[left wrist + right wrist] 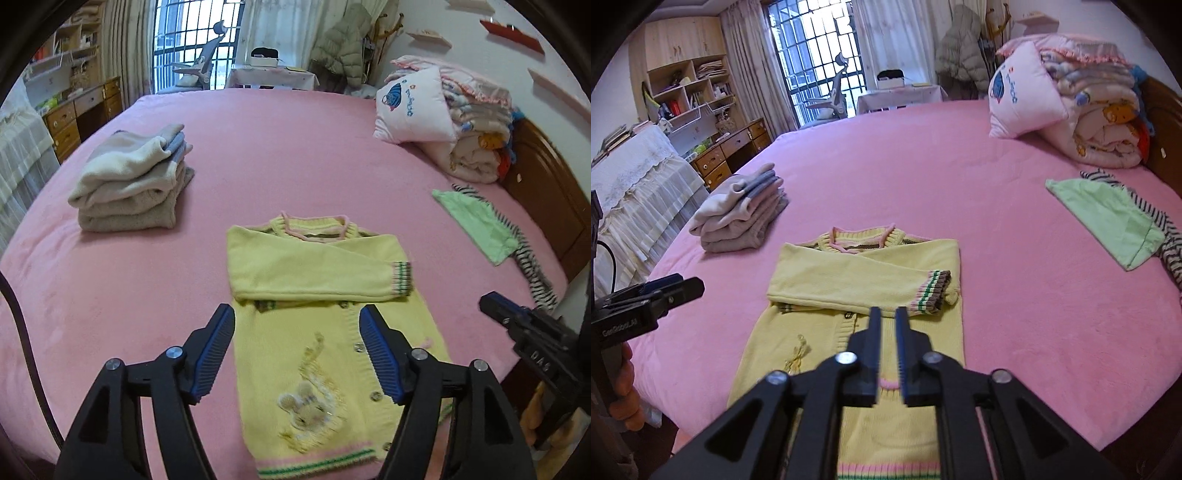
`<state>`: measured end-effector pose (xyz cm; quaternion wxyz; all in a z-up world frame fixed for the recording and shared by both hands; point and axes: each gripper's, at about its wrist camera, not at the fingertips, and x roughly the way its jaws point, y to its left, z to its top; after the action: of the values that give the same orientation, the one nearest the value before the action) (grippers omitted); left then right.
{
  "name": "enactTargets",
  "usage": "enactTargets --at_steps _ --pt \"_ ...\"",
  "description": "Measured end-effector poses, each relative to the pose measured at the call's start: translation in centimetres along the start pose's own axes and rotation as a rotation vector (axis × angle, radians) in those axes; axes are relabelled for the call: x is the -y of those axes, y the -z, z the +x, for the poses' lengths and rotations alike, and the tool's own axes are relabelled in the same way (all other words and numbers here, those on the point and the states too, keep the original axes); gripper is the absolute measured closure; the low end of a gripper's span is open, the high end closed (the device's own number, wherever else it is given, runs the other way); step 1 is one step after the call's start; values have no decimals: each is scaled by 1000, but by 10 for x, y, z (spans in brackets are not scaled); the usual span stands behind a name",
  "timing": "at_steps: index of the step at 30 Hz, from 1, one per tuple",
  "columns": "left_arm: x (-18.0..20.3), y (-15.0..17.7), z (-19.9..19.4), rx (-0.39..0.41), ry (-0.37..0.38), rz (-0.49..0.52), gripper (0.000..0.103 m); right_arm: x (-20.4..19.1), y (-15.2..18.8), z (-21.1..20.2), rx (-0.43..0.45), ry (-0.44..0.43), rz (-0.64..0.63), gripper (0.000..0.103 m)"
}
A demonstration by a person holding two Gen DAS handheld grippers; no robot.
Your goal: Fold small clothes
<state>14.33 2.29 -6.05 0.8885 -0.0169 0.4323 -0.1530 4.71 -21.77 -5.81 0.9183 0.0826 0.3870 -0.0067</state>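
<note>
A yellow knitted cardigan [314, 266] [864, 269] lies flat on the pink bed [295, 147] [923, 166], collar away from me. One sleeve is folded across its chest, with the striped cuff at the right. A bunny patch shows on its lower front. My left gripper [297, 308] hovers above the cardigan's lower half, open wide, with nothing between its fingers. My right gripper [888, 312] hangs over the button line below the folded sleeve. Its jaws stand a narrow gap apart and hold nothing. Each gripper also shows at the edge of the other's view.
A stack of folded beige clothes [133, 184] [742, 214] sits to the left of the cardigan. A green garment [476, 225] [1108, 218] over a striped one [535, 269] lies at the right, near a pillow [410, 107] with rolled quilts and the wooden headboard [546, 199].
</note>
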Motion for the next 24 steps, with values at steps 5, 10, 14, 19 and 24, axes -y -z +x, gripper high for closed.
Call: enactTargets --at_steps 5,10,14,19,24 --pt "0 21 -20 -4 15 -48 24 -4 10 -25 31 3 -21 74" --pt "1 42 -33 5 -16 -38 24 -9 22 -40 43 8 -34 71" --pt "3 62 -41 1 -43 -11 24 -9 34 -47 40 19 -38 71" --pt "5 81 -45 -1 -82 15 24 -7 50 -49 23 47 -45 71" --pt "8 95 -48 5 -100 48 24 -2 67 -48 1 54 -37 71"
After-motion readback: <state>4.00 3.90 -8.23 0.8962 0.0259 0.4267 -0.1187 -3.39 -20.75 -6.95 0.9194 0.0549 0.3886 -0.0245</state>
